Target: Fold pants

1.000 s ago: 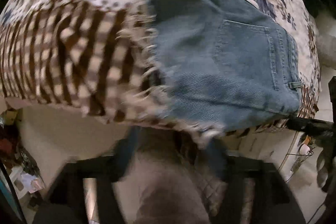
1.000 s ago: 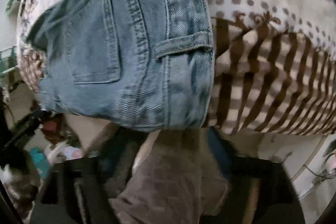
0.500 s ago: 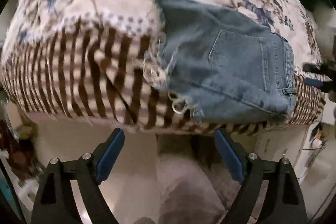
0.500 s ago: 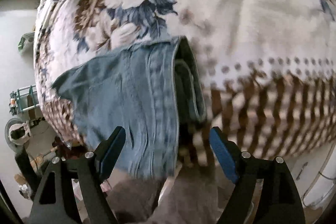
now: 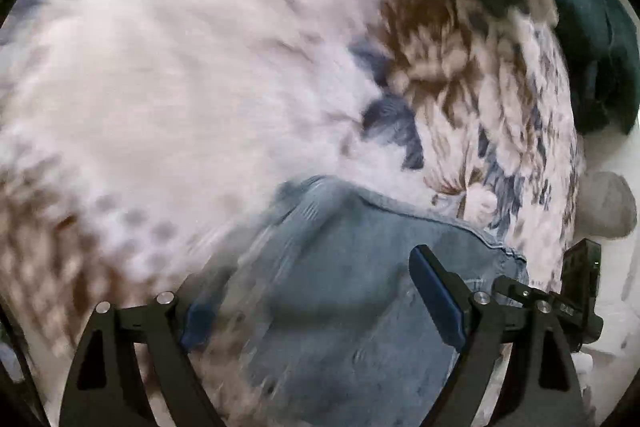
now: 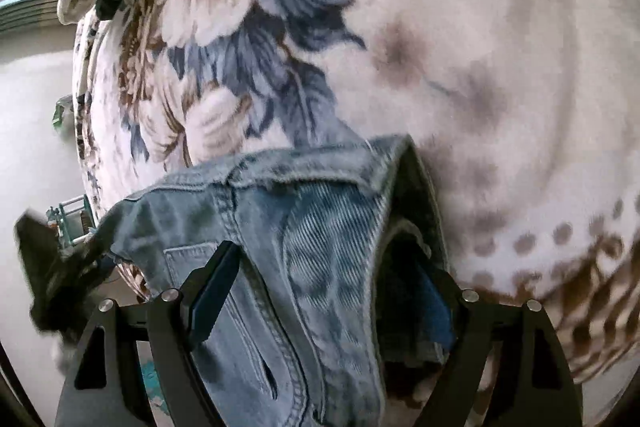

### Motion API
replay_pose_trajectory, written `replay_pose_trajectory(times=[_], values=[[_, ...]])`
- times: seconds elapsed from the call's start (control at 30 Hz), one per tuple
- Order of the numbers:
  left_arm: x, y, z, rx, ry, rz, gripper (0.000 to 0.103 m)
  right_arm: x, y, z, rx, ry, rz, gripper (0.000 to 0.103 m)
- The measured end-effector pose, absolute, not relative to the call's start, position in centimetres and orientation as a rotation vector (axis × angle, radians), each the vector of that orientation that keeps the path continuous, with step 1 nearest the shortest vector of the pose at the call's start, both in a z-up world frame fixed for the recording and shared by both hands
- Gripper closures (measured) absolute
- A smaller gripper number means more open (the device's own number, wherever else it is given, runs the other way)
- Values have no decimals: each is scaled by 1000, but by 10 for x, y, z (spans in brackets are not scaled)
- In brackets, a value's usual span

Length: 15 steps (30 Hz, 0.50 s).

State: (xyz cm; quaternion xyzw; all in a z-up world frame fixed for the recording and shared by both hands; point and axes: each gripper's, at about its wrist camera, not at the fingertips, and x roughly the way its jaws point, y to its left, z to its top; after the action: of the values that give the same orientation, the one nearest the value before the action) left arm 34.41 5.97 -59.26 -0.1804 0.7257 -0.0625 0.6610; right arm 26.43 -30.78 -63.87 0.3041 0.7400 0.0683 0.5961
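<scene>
Faded blue denim shorts (image 6: 320,247) on floral blanket (image 6: 500,67) | left gripper (image 5: 320,307), right gripper (image 6: 324,291): jaws wide, gripping nothing | fold seemingly unfinished

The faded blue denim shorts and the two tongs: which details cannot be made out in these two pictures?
- Left wrist view: motion blur smears the faded blue denim shorts and the floral patterned blanket; the fold edges are unreadable.
- Left wrist view: the left tongs stand open; blur hides whether they touch the denim.
- Right wrist view: denim covers one pad of the right tongs, so contact is uncertain.
- Both views: the bottom edge cuts off the shorts.
</scene>
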Motion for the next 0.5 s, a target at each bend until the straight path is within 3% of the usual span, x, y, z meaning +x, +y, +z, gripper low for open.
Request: replay_pose_trajectory(times=[0.07,0.1,0.13,0.17,0.2,0.23,0.3,0.5], values=[[348,48,-604,-370,1671,-163,20,270,-302,-638,681,1701,187,19],[349,44,-605,-350,1658,-173,36,272,-298,-635,658,1691,195,29],[350,37,-604,-278,1634,-169,45,274,-292,-634,619,1690,198,40],[349,32,-602,-233,1622,-175,66,275,-285,-633,569,1687,196,47],[349,30,-598,-204,1603,-181,77,276,-280,-631,532,1680,194,60],[348,28,-589,-186,1578,-181,79,276,-276,-629,522,1676,205,72],[347,26,-575,-183,1550,-176,83,279,-265,-617,496,1651,217,80],[378,22,-538,-214,1472,-199,83,306,-262,-578,490,1568,200,83]])
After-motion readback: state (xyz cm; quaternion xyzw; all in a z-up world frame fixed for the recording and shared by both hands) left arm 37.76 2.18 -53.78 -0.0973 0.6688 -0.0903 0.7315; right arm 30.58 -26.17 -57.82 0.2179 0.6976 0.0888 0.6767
